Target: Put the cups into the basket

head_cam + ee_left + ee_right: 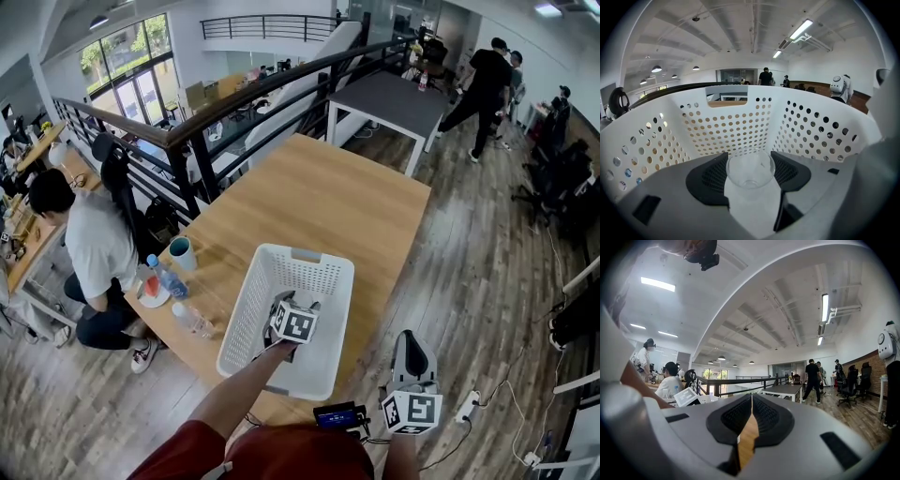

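1. The right gripper (pixel 751 401) is nearest, just off the table's (pixel 319 197) front corner. Its jaws are closed together with nothing between them.
2. The left gripper (pixel 749 161) dips into the white basket (pixel 246 309), jaws wide and clamped on a clear cup (pixel 750 172) inside it.
3. The basket stands on the wooden table.
4. Farther left, a teal mug (pixel 182 253) stands on the table outside the basket.
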A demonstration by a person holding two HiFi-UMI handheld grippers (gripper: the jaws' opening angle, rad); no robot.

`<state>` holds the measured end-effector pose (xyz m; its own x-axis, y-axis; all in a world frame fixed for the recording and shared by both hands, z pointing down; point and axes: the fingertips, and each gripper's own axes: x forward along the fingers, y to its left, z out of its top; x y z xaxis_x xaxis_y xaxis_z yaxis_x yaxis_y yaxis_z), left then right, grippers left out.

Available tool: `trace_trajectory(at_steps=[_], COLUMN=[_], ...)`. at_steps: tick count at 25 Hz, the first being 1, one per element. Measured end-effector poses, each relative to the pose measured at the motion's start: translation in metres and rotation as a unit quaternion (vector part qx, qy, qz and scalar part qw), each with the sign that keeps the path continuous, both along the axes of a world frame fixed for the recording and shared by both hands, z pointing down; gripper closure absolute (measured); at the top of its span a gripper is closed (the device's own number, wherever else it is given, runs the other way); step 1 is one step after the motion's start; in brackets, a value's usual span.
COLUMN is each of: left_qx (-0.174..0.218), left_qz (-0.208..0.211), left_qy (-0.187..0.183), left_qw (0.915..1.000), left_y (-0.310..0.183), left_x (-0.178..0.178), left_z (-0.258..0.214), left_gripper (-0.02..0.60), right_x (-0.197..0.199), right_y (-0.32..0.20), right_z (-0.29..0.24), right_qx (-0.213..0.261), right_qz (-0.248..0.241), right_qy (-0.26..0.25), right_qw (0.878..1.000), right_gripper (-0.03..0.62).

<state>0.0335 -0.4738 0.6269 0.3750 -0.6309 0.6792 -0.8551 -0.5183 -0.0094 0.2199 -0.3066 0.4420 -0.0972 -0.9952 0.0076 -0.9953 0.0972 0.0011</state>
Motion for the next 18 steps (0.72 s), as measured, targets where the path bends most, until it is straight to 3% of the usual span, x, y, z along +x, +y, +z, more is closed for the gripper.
trace_trajectory(at_steps=[18], left_qx=[-0.009], left_qz=[0.017], left_qy=[-0.012], left_qw=[0.9997], left_y=[0.013], left_x=[-0.002], left_z=[0.002], left_gripper=[0.291], right_x=[-0.003], right_y=[-0.002], right_z=[-0.003], right_qx=[0.004], right_qz=[-0.007], right_qy=[-0.001], right_qw=[1.0], right_gripper=[0.582])
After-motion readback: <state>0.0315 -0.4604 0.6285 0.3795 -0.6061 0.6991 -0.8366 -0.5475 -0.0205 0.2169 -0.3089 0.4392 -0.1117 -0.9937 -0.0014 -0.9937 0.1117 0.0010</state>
